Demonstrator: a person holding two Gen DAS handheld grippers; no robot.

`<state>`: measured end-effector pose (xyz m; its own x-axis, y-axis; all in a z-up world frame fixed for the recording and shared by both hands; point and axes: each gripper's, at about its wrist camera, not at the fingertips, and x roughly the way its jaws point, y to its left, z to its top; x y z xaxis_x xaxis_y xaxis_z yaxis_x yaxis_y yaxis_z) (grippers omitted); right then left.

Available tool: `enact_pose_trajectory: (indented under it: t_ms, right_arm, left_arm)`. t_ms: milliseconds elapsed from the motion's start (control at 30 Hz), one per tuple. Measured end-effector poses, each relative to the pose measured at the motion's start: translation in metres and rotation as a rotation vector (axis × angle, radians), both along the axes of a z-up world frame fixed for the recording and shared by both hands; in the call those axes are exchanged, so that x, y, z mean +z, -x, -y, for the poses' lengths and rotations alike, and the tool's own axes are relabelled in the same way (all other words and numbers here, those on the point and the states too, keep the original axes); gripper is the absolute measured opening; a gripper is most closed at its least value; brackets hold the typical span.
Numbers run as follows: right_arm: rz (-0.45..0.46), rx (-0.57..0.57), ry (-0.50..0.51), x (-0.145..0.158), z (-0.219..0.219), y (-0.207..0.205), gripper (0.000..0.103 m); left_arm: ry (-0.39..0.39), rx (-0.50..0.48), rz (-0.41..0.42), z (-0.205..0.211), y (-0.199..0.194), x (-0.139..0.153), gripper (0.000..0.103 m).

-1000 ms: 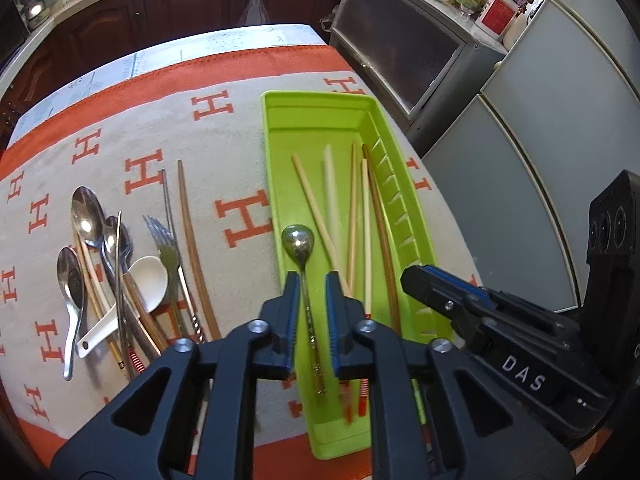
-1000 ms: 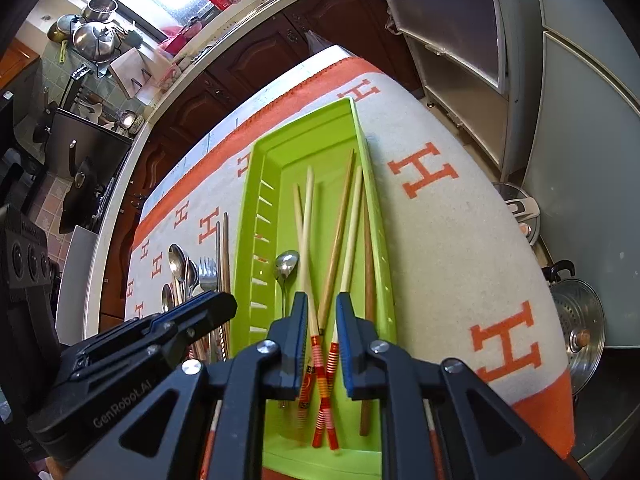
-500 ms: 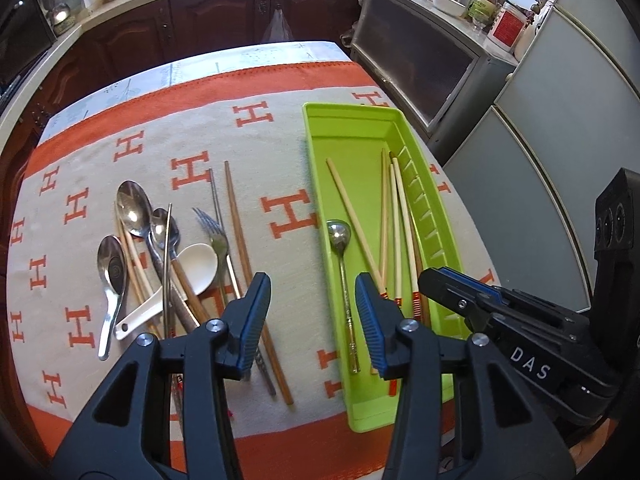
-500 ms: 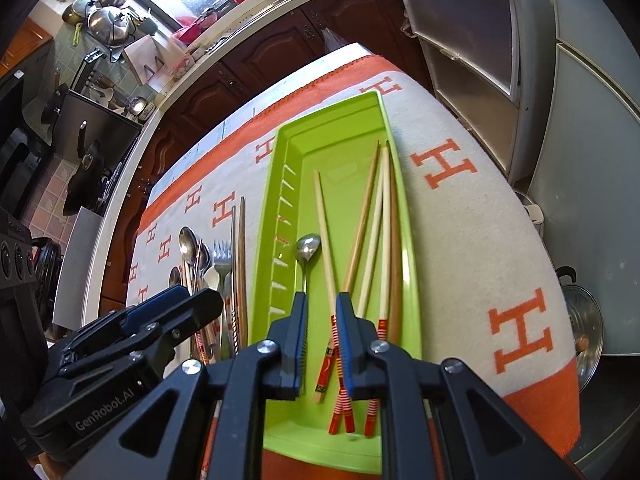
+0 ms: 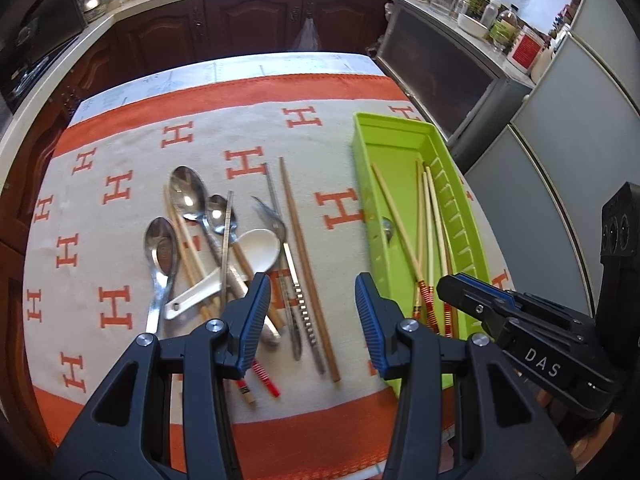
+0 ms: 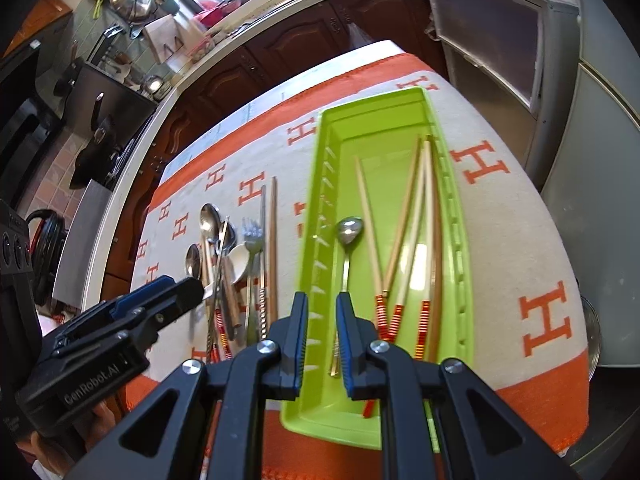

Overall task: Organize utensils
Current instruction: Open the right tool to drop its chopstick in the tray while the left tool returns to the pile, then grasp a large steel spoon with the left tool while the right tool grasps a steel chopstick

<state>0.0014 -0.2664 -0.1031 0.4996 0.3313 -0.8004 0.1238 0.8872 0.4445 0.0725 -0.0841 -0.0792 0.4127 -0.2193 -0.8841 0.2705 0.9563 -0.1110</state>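
Note:
My left gripper is open above the cloth, over a brown chopstick and a ridged metal chopstick. To its left lies a pile of metal spoons, a white ceramic spoon and a fork. The green tray on the right holds a metal spoon and several chopsticks with red-banded ends. My right gripper hovers shut and empty above the tray's near end, over the spoon's handle.
An orange and cream cloth with H marks covers the table. Grey cabinet doors stand close on the right. Dark wooden cabinets run along the back. A pot lid sits low beyond the table's right edge.
My left gripper let go of the metal spoon in the tray, opened wide and moved left over the loose utensils. The right gripper stayed shut and shifted slightly left over the tray.

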Motion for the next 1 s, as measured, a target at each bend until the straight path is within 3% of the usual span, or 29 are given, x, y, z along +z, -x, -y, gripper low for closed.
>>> enact_pose_trajectory:
  t_ms: [633,800,1000]
  right_arm:
    - [0.030,0.214,0.121,0.038,-0.088,-0.064,0.014]
    - [-0.006,0.267,0.114,0.030,-0.113,-0.090,0.014]
    - [-0.055,0.308,0.072,0.008,-0.132,-0.116,0.014]
  left_arm:
    - [0.029,0.237,0.004,-0.155,-0.046,0.028,0.041]
    - [0.056,0.259,-0.039,-0.170,-0.067,0.010,0.041]
    - [0.079,0.238,-0.111,-0.172,-0.090,-0.035,0.041]
